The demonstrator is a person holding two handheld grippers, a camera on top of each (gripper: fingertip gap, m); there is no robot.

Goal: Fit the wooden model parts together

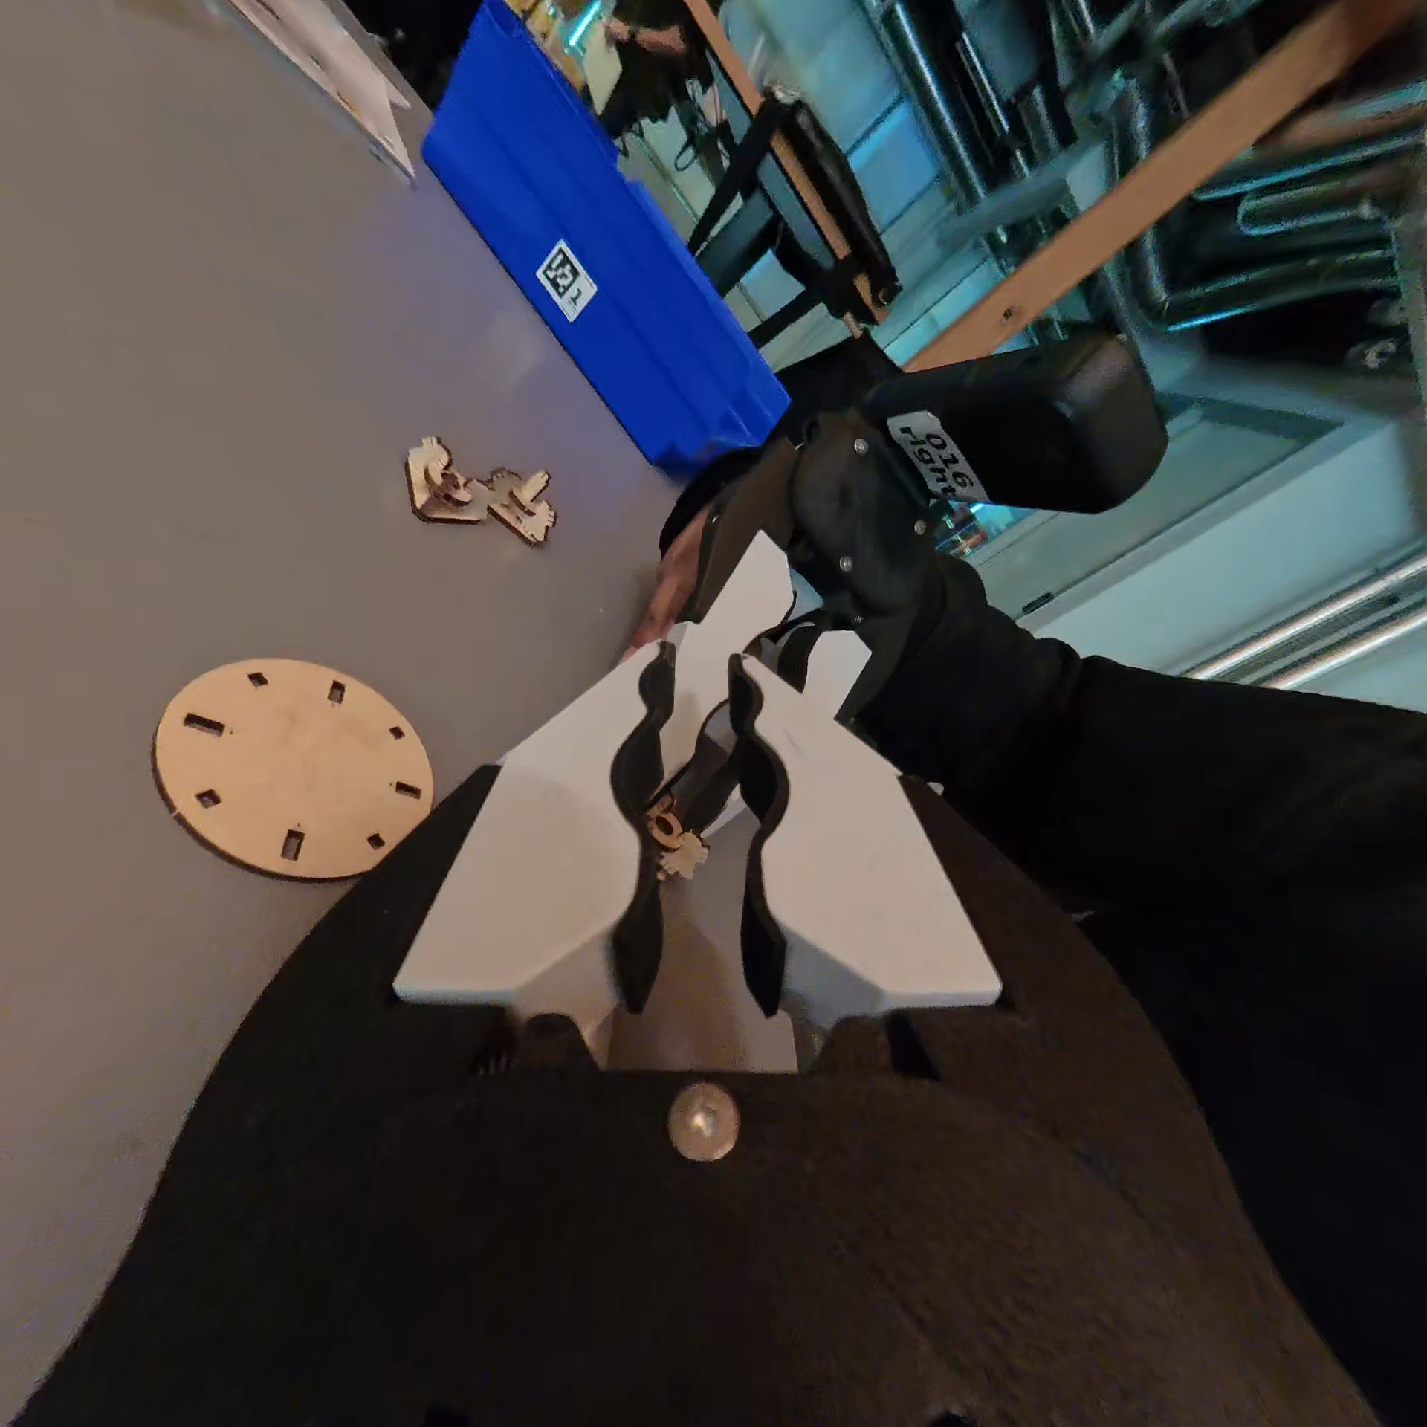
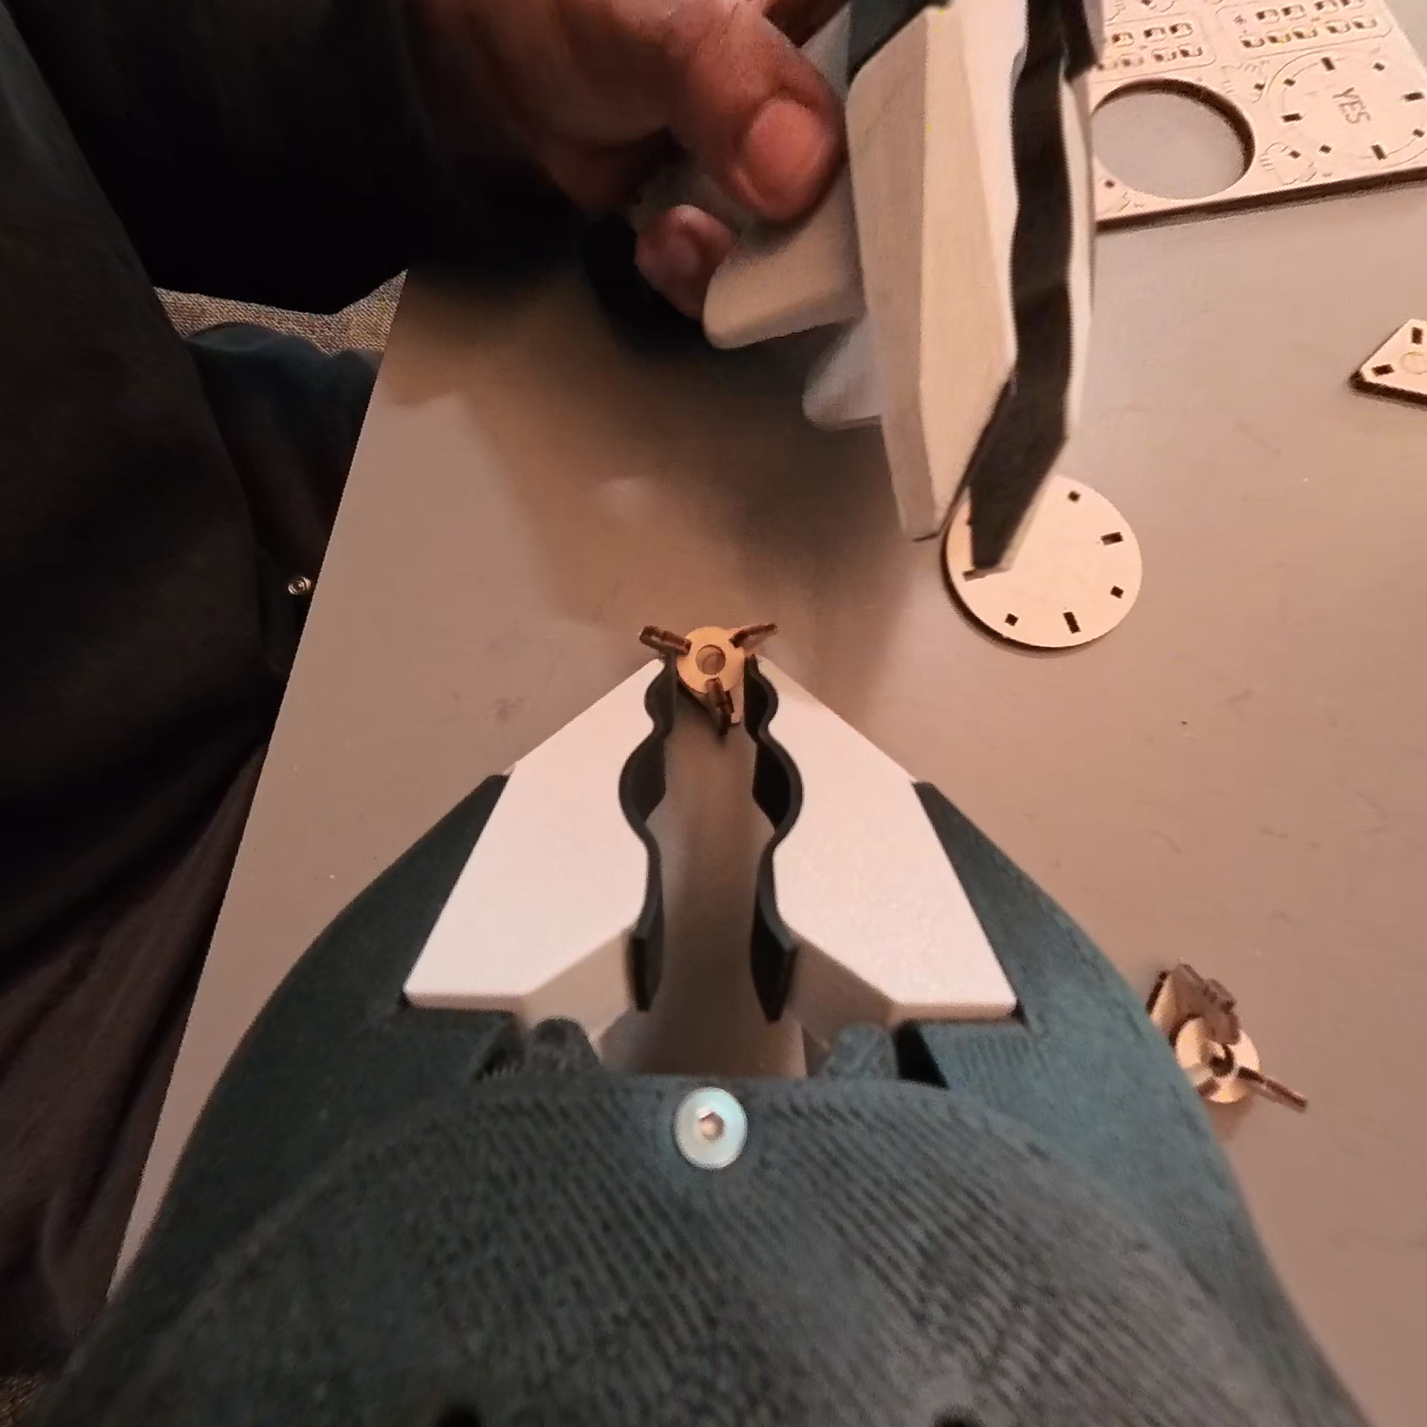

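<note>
1. The right gripper (image 2: 706,687), centre frame, pinches a small round wooden hub with three pegs (image 2: 709,666) at its fingertips.
2. The left gripper (image 1: 699,672), narrow, holds nothing.
3. The hub looks light and brittle; grip the disc, not the pegs.

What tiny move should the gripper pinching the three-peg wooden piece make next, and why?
Probably ease the right gripper toward the slotted disc: its pads grip the peg piece, and the disc's slots lie open near the left gripper.

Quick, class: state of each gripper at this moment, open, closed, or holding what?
Left gripper: jaws apart, nothing between the fingertips; open.
Right gripper: closed on a small round wooden hub with three pegs, held at its fingertips above the table.
</note>
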